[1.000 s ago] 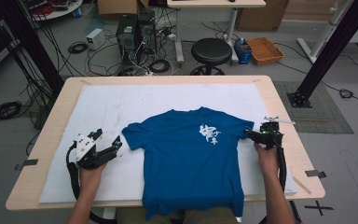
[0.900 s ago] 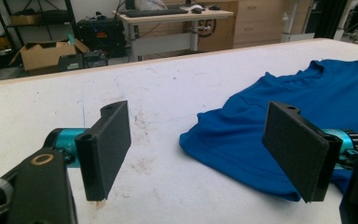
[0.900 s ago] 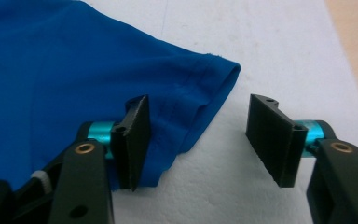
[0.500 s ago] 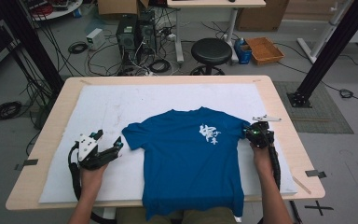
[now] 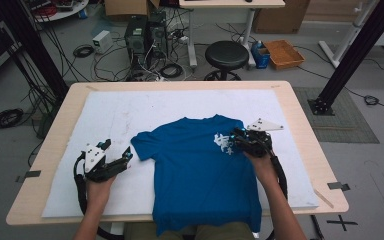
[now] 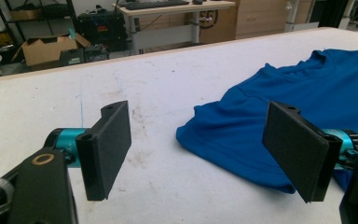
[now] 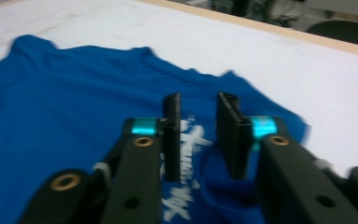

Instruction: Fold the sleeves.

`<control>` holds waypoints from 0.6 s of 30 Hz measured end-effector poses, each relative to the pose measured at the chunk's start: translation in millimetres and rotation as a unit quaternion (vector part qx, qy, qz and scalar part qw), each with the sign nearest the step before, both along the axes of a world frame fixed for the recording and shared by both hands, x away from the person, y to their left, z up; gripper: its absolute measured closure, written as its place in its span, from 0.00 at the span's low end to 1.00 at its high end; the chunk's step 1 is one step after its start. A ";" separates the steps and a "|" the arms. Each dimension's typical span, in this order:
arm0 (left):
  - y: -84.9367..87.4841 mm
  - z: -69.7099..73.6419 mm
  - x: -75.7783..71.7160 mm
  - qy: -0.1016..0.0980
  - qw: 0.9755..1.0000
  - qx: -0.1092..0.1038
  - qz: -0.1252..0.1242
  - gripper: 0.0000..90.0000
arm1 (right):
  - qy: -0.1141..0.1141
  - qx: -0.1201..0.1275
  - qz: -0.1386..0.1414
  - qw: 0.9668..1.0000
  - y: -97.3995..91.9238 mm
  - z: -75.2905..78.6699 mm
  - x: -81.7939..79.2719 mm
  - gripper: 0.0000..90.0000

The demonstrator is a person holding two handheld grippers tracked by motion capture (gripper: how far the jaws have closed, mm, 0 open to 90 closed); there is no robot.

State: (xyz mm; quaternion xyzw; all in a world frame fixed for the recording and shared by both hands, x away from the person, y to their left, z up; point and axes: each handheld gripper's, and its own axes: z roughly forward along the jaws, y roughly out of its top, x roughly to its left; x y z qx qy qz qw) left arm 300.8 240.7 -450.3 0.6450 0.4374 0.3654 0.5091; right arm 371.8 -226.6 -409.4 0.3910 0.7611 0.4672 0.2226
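two grippers: left gripper jaws wide apart; right gripper jaws just reopening, narrow gap, nothing clamped. blue t-shirt looks limp and light; pinch sleeve hems.

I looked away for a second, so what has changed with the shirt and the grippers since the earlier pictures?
The right gripper moved inward over the blue T-shirt, folding its right sleeve onto the chest; its jaws have just been opening, nothing clamped. The left gripper stayed open by the left sleeve.

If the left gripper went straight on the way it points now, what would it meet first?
Most likely the blue T-shirt: its near sleeve lies just beyond the left gripper, between the open jaws and towards the right one. Depth is hard to judge; bare white table cover lies ahead on the left.
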 end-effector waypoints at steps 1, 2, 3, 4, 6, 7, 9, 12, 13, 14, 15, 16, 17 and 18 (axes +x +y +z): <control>0.1 0.0 0.1 0.000 1.000 0.000 0.000 0.26 | -0.002 0.002 0.003 1.000 2.0 -0.1 -0.4 0.74; 0.2 0.1 0.1 0.001 1.000 0.000 -0.001 0.26 | -0.003 0.003 -0.001 1.000 2.1 0.1 -0.9 0.72; 0.1 0.1 0.3 0.001 1.000 0.000 0.000 0.26 | -0.002 0.004 -0.011 1.000 0.2 -0.1 -1.0 0.72; 0.0 0.1 0.5 0.002 1.000 0.000 0.000 0.26 | 0.000 0.004 -0.026 1.000 -3.0 -0.9 -1.1 0.72; -0.1 0.3 0.6 0.004 1.000 0.004 -0.001 0.26 | 0.011 -0.009 -0.065 0.998 -10.8 -5.1 0.7 0.73; -0.7 0.2 0.9 0.005 1.000 0.005 0.000 0.26 | 0.023 -0.017 -0.085 0.996 -14.7 -8.6 2.7 0.75; -1.2 0.3 1.2 0.006 1.000 0.007 0.001 0.26 | 0.046 -0.033 -0.108 0.993 -20.7 -17.4 6.7 0.82; -1.3 0.4 1.7 0.009 1.000 0.009 0.001 0.26 | 0.088 -0.070 -0.100 0.989 -21.1 -27.8 10.9 0.91; -1.5 0.3 1.9 0.009 1.000 0.007 0.003 0.26 | 0.099 -0.070 -0.092 0.988 -20.9 -29.4 10.9 0.92; -1.3 0.4 2.0 0.010 1.000 0.007 0.002 0.26 | 0.108 -0.067 -0.076 0.989 -21.0 -29.7 10.7 0.93; -1.2 0.4 2.2 0.011 1.000 0.006 0.002 0.26 | 0.118 -0.065 -0.068 0.989 -20.6 -28.7 9.2 0.94; -1.1 0.3 2.3 0.011 1.000 0.004 0.003 0.26 | 0.135 -0.059 -0.053 0.988 -21.2 -28.2 8.1 0.94; -1.1 0.3 2.3 0.011 1.000 0.004 0.003 0.26 | 0.150 -0.060 -0.041 0.986 -22.1 -27.7 7.0 0.93; -0.6 0.5 2.6 0.012 1.000 0.005 0.004 0.26 | 0.153 -0.073 -0.038 0.985 -22.7 -26.7 4.3 0.93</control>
